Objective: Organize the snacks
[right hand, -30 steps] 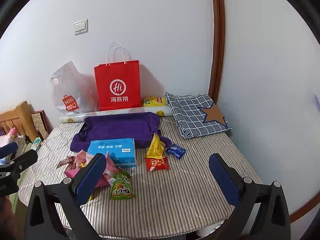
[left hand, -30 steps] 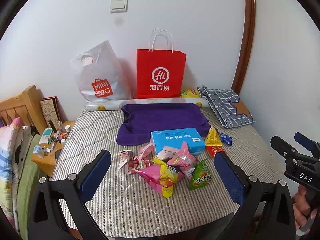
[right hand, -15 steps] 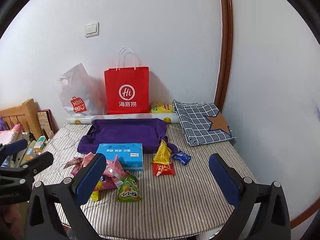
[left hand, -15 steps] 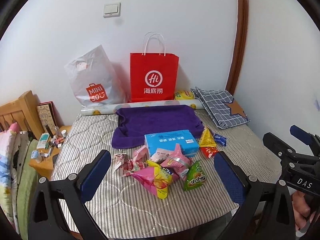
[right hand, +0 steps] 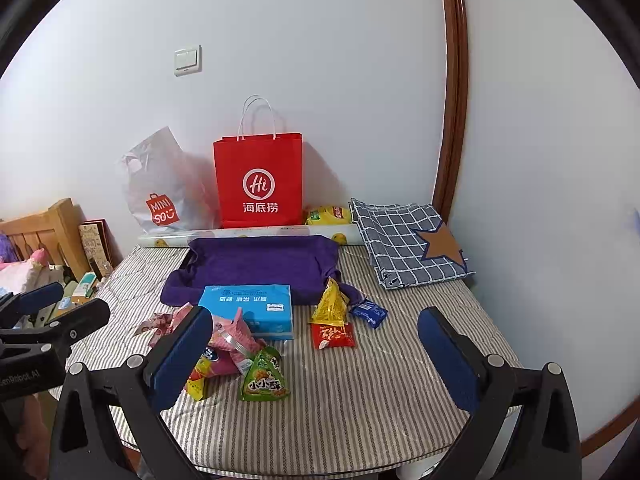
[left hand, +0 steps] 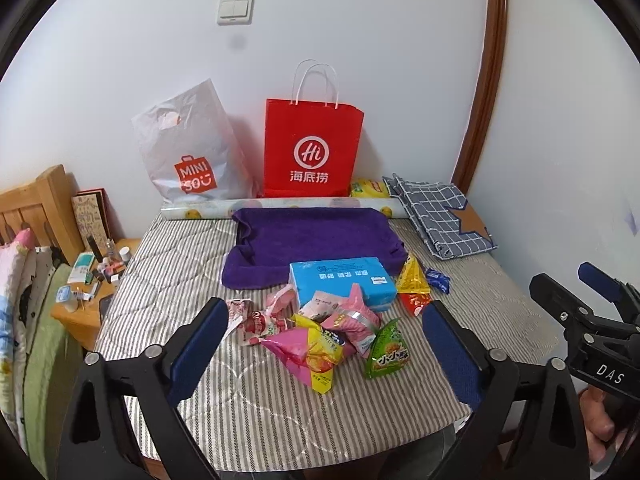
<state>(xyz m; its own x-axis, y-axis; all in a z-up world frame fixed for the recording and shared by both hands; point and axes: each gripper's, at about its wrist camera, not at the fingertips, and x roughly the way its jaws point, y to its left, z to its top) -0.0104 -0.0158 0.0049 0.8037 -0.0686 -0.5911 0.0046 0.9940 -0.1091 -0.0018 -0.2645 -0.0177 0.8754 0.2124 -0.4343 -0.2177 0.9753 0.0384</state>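
1. Snacks (left hand: pixel 320 332) heaped at table centre, just at 6 o'clock of the blue box (left hand: pixel 340 282): pink bags, a yellow-pink bag (left hand: pixel 308 354), and a green pack (left hand: pixel 388 354) at the heap's 4 o'clock edge.
2. Three strays at 3 o'clock of the box, apart from the heap: yellow pack (right hand: pixel 330 304), red pack (right hand: pixel 333 335) touching it at 6 o'clock, blue packet (right hand: pixel 369 313) just beside at 3 o'clock.
3. Purple cloth (left hand: pixel 312 240) at 12 o'clock of the box, partly under it; red bag (left hand: pixel 312 148) and white bag (left hand: pixel 192 152) upright against the wall beyond; checked cloth (right hand: pixel 408 240) at 2 o'clock.
4. Left gripper (left hand: pixel 326 350) wide open, holding nothing, hovering short of the heap. Right gripper (right hand: pixel 316 360) likewise wide open and empty, lined up nearer the green pack and the strays.
5. Step in hand, judged: pick a first pack; nothing sorted yet.
6. Best start with the loose outliers, green pack or red pack, not the tangled middle.
7. Approach low, fingers straddling one pack only, pinching at a crimped seam; puffed foil likely to slip or crush.
8. Keep each gripper on its own side to avoid a clash over the heap.
9. Destination unclear: red bag or purple cloth both plausible.
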